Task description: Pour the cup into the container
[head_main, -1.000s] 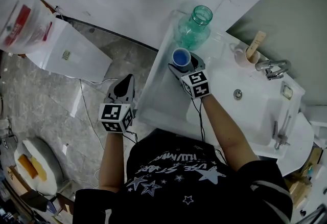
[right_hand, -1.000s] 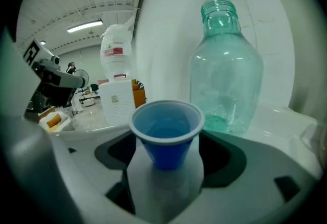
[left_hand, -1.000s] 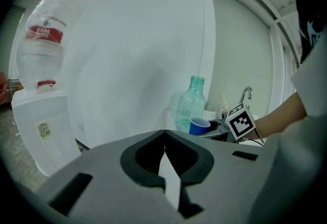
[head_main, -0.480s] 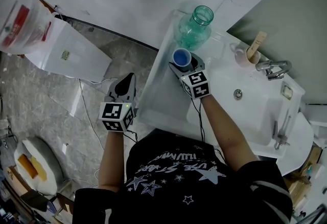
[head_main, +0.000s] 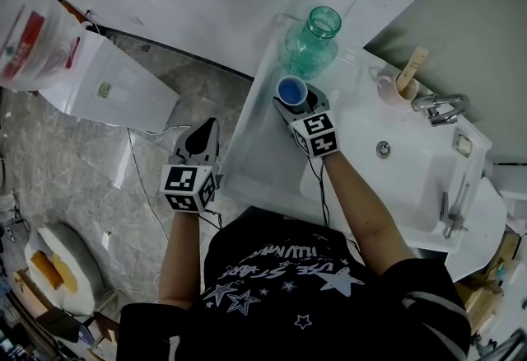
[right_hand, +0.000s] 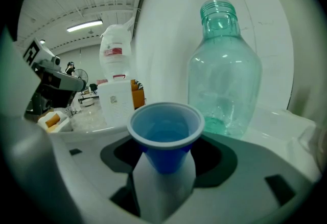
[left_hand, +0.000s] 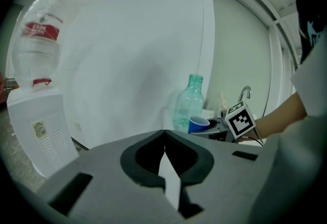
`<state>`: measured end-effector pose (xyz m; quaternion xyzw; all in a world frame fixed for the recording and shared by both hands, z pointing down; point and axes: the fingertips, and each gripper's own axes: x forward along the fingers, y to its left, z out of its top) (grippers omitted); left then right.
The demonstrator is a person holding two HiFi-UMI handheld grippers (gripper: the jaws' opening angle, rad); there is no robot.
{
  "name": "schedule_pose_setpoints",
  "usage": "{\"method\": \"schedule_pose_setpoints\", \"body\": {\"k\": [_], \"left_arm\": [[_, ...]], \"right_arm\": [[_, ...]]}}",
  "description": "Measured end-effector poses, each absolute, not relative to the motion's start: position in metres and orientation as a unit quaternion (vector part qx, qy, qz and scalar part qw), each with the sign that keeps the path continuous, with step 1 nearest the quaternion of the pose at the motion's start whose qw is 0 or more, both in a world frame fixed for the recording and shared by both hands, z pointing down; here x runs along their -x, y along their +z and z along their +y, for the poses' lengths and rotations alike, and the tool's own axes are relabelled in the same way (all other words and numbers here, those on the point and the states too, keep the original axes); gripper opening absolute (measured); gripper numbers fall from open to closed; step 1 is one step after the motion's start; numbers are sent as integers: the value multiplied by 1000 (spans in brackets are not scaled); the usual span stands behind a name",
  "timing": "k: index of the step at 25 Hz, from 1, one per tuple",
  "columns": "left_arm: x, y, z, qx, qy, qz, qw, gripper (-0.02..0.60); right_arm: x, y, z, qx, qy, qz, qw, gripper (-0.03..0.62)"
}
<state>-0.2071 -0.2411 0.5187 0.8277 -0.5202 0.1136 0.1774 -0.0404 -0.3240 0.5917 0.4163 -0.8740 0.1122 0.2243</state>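
A blue plastic cup (head_main: 292, 91) with liquid in it stands upright on the white counter (head_main: 259, 145), just in front of a tall green glass bottle (head_main: 313, 42) with an open mouth. My right gripper (head_main: 294, 105) has the cup (right_hand: 165, 133) between its jaws. They have just been closing around it and stand close to its sides, but I see no squeeze on the cup. The bottle (right_hand: 225, 80) rises right behind it. My left gripper (head_main: 202, 137) hangs beside the counter over the floor, its tips (left_hand: 164, 133) together with nothing in them.
A white sink (head_main: 412, 178) with a metal tap (head_main: 436, 110) lies right of the cup. A beige mug holding a wooden stick (head_main: 399, 86) stands behind the sink. A white water dispenser (head_main: 99, 83) stands on the floor to the left.
Neither gripper has shifted, and the cup and bottle stand where they were.
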Motion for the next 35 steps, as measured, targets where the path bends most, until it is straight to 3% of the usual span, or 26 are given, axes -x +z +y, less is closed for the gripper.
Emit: {"method": "schedule_pose_setpoints", "body": {"k": [35], "left_arm": [[113, 447, -241, -861, 88, -487, 119, 11]], "right_arm": [[-60, 463, -306, -458, 65, -865, 196, 261]]}}
